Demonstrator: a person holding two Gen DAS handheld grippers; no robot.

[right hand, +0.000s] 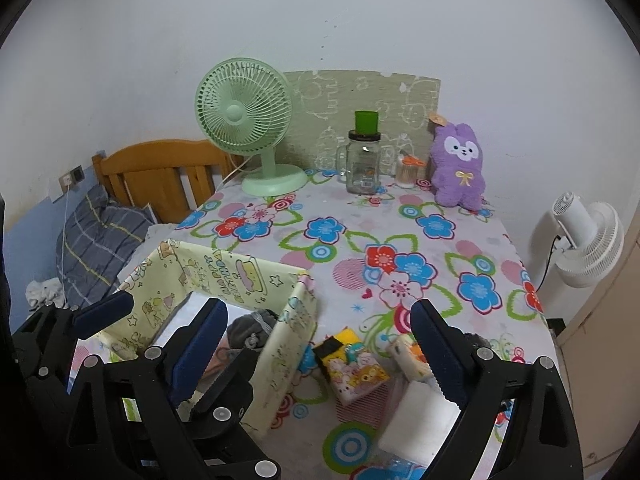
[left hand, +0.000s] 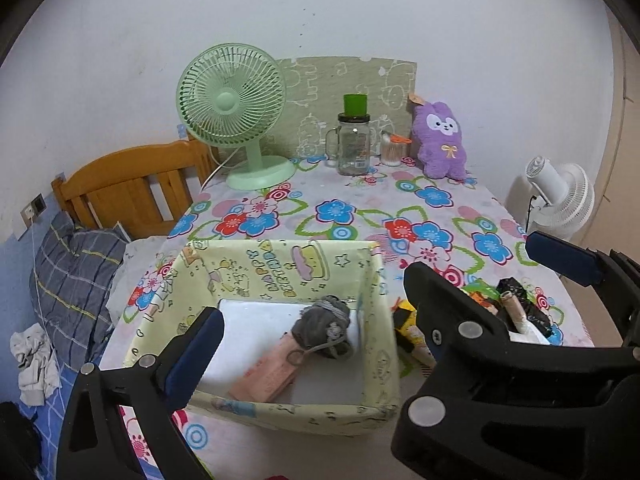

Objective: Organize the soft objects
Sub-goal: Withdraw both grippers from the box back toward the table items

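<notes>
Left gripper (left hand: 312, 320), black frame with blue pads, jaws spread wide, nothing between the pads; it hangs over the pale yellow cartoon-print fabric box (left hand: 280, 268) at the near left of the table. Inside the box on its white floor: a grey rolled sock bundle (left hand: 324, 326) lying on one end of a flat pink folded cloth (left hand: 266, 376).

Right gripper (right hand: 316, 354), same build, also wide and empty, above the loose pile just right of the box. The pile: a yellow and black soft piece (right hand: 338, 344), a cartoon-print pink packet (right hand: 360, 376), a white folded cloth (right hand: 420, 416) and an orange-patterned white roll (right hand: 412, 354), all touching or overlapping.

Everything sits on the flower-print tablecloth (right hand: 400, 240). At the far edge: a mint green desk fan (right hand: 248, 128), a clear glass mug-jar with a green cup on its lid (right hand: 362, 160), a small tub of cotton swabs (right hand: 406, 174), a purple plush rabbit (right hand: 460, 164). A white floor fan (right hand: 588, 244) is off the table's right side, a wooden headboard (right hand: 160, 172) and a grey plaid pillow (right hand: 96, 236) to the left.
</notes>
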